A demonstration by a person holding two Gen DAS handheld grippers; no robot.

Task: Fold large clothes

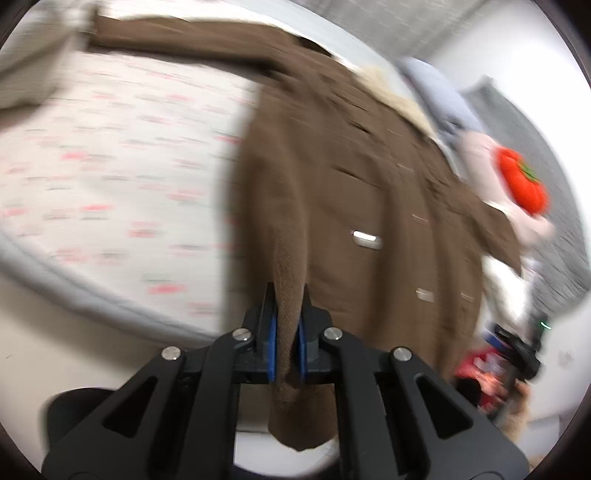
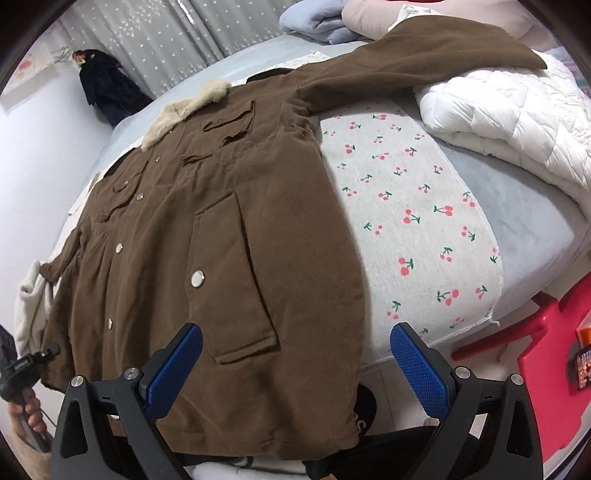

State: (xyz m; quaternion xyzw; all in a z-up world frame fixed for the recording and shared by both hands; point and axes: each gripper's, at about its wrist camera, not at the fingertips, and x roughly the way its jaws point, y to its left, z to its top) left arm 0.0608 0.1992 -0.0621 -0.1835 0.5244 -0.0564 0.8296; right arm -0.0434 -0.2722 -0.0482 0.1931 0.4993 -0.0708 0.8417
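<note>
A large brown coat (image 2: 229, 229) with a cream fur collar (image 2: 184, 110) and metal snaps lies face up on a bed; one sleeve (image 2: 406, 70) stretches to the far right. My right gripper (image 2: 295, 354) is open over the coat's lower hem, touching nothing. My left gripper (image 1: 288, 328) is shut on a fold of the brown coat (image 1: 351, 177) at its edge; that view is motion-blurred. In the right wrist view the left gripper (image 2: 22, 365) shows at the coat's left edge.
The bed carries a cherry-print sheet (image 2: 413, 206), a white quilt (image 2: 517, 122) at right and folded blue and pink bedding (image 2: 325, 22) at the back. A red stool (image 2: 546, 354) stands by the bed's right. A red plush (image 1: 522, 181) lies beyond the coat.
</note>
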